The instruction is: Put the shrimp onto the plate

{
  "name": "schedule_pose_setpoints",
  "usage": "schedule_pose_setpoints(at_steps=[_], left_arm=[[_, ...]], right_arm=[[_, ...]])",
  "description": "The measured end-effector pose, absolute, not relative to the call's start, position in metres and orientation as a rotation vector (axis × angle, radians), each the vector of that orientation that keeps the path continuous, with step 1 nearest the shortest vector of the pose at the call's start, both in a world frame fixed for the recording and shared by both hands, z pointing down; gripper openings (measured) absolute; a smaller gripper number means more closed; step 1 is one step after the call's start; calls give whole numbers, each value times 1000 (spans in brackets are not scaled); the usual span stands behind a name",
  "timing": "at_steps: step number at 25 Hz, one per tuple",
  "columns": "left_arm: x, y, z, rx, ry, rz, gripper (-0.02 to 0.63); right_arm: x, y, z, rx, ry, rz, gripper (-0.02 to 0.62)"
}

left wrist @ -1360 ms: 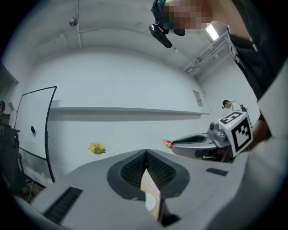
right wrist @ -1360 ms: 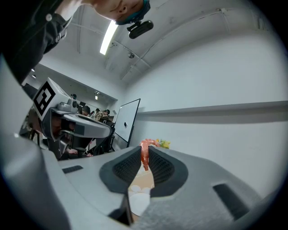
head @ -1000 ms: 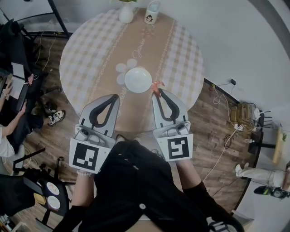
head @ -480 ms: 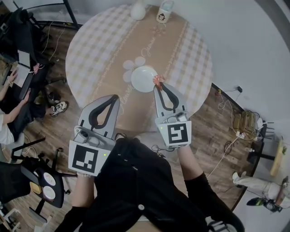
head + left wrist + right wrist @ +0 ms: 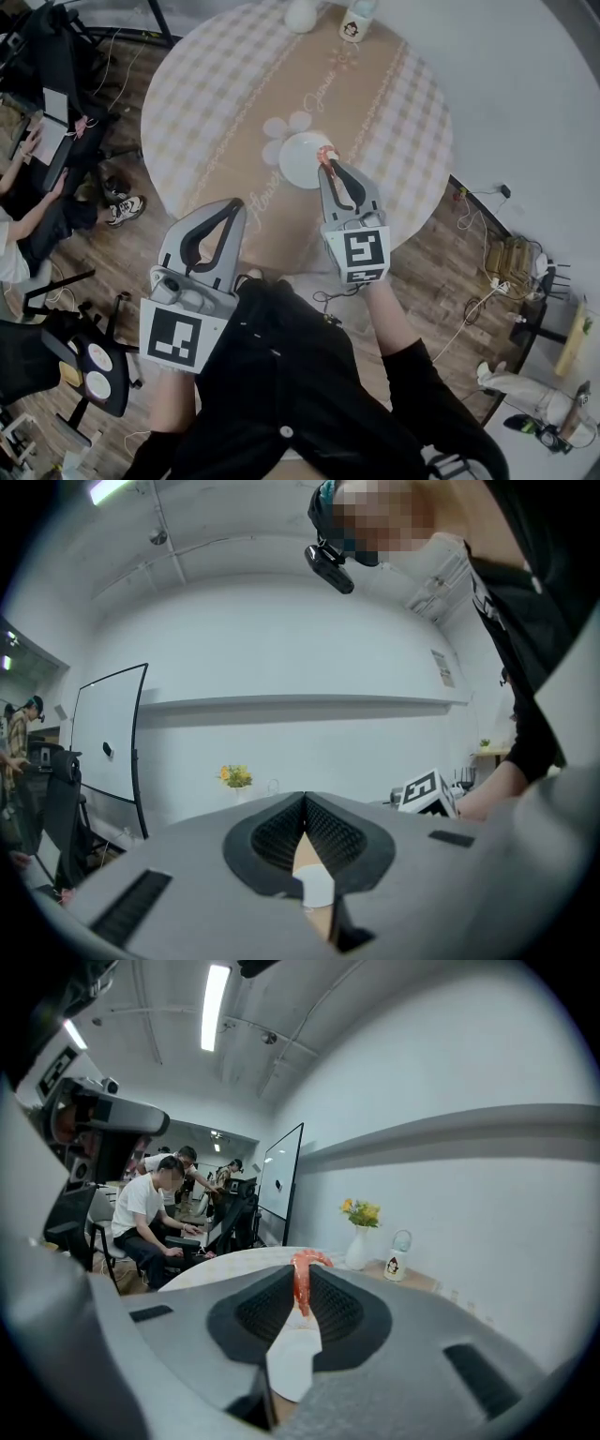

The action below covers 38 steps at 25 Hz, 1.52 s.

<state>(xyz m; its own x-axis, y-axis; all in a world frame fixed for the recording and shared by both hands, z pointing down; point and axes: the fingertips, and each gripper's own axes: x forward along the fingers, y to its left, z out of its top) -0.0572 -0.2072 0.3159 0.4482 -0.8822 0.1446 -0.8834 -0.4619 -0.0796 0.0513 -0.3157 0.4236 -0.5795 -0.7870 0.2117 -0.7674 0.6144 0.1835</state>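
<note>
An orange-red shrimp [image 5: 325, 155] [image 5: 302, 1279] is pinched between the tips of my right gripper [image 5: 327, 162] [image 5: 301, 1290], which is shut on it. It hangs over the right rim of the small white plate [image 5: 302, 158] [image 5: 292, 1354] on the round checked table [image 5: 225, 103]. My left gripper [image 5: 236, 202] [image 5: 304, 801] is held back over the table's near edge, jaws closed together with nothing between them.
A white vase [image 5: 302, 14] with yellow flowers [image 5: 360, 1213] and a small white jar [image 5: 353, 24] stand at the table's far side. A flower-shaped coaster [image 5: 278, 128] lies beside the plate. People sit at desks at the left [image 5: 150, 1213]. Cables run over the wood floor at the right.
My right gripper has carried the shrimp forward and left, from beside the plate's right edge to over its rim. The left gripper has stayed back.
</note>
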Motion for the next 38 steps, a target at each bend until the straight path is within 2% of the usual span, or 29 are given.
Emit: schedule_pose_setpoints(at_steps=[38], left_arm=[[-82,-209,340,2543,-1722,310,3]], right_arm=[[33,-363,629,841,-2226,69,40]])
